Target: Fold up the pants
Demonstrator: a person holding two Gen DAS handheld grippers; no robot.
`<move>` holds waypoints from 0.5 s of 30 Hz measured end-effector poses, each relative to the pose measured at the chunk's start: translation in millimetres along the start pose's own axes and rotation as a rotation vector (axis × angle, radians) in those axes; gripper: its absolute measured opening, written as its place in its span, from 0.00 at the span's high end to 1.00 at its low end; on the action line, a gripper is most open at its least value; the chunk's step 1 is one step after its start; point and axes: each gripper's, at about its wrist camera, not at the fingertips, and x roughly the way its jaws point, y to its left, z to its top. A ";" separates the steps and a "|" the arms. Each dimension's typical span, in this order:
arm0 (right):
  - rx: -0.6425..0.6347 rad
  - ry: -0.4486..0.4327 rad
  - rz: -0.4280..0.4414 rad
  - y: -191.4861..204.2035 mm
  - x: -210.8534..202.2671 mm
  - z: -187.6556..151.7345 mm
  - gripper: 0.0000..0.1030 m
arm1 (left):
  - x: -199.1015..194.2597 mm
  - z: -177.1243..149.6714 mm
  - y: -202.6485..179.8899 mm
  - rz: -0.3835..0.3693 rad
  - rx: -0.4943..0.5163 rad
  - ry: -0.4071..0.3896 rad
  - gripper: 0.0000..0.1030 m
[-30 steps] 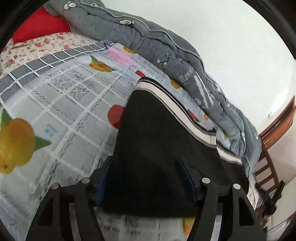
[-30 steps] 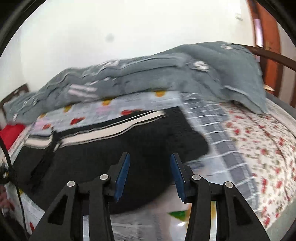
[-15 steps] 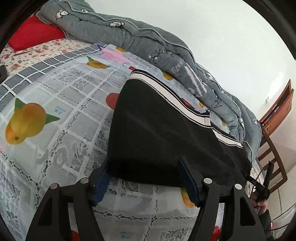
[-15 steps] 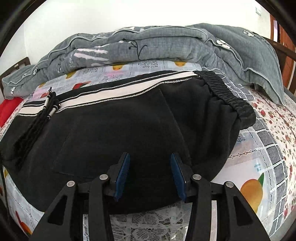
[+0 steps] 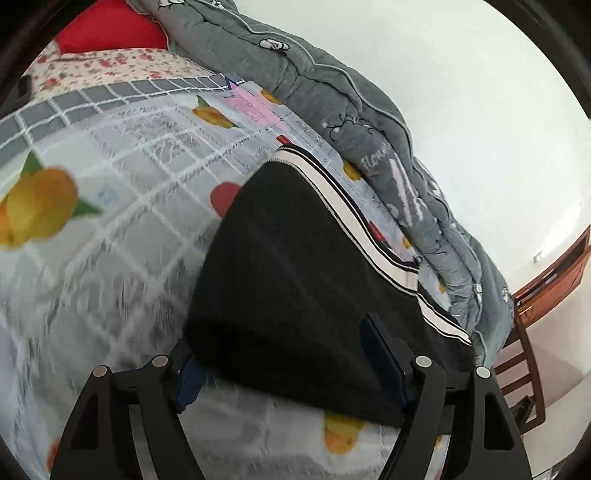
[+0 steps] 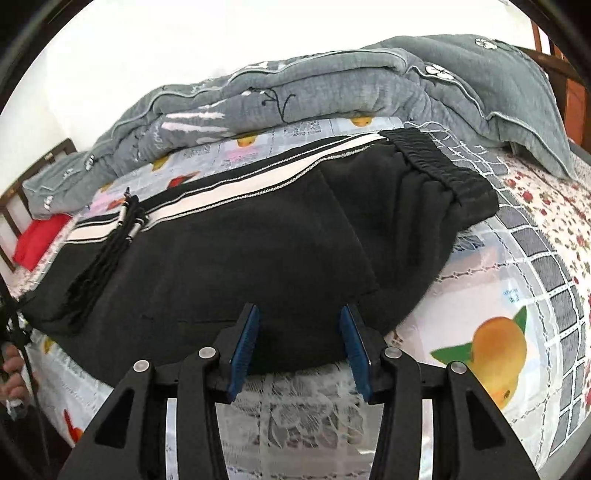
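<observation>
Black pants (image 6: pixel 258 243) with a white side stripe lie flat on a fruit-print bedsheet (image 6: pixel 517 288). The elastic waistband (image 6: pixel 439 166) is at the right and a black drawstring (image 6: pixel 110 243) lies on the cloth at the left. My right gripper (image 6: pixel 299 328) is open, its blue pads over the near edge of the pants. In the left wrist view the pants (image 5: pixel 306 273) fill the centre. My left gripper (image 5: pixel 280 354) is open wide, straddling the near hem, with the left pad partly under the cloth edge.
A grey quilt (image 6: pixel 332 88) is bunched along the far side of the bed against the white wall. A red pillow (image 5: pixel 110 29) lies at the bed's end. A wooden chair (image 5: pixel 521 365) stands beyond the bed corner.
My left gripper has moved closer and lower, so the hem now sits between its fingers. My right gripper has held nearly still at the near edge, its opening unchanged.
</observation>
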 end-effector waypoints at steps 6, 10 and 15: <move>-0.001 -0.012 0.024 -8.3 -12.5 -0.7 0.55 | 5.0 8.9 1.8 0.062 -0.100 -0.010 0.53; -0.001 -0.044 0.000 -24.4 -28.7 -4.6 0.55 | 8.5 19.6 -14.7 0.169 -0.106 -0.028 0.82; 0.023 -0.067 -0.032 -57.0 -47.1 -12.3 0.55 | -5.5 20.6 -101.2 0.207 0.102 -0.128 0.85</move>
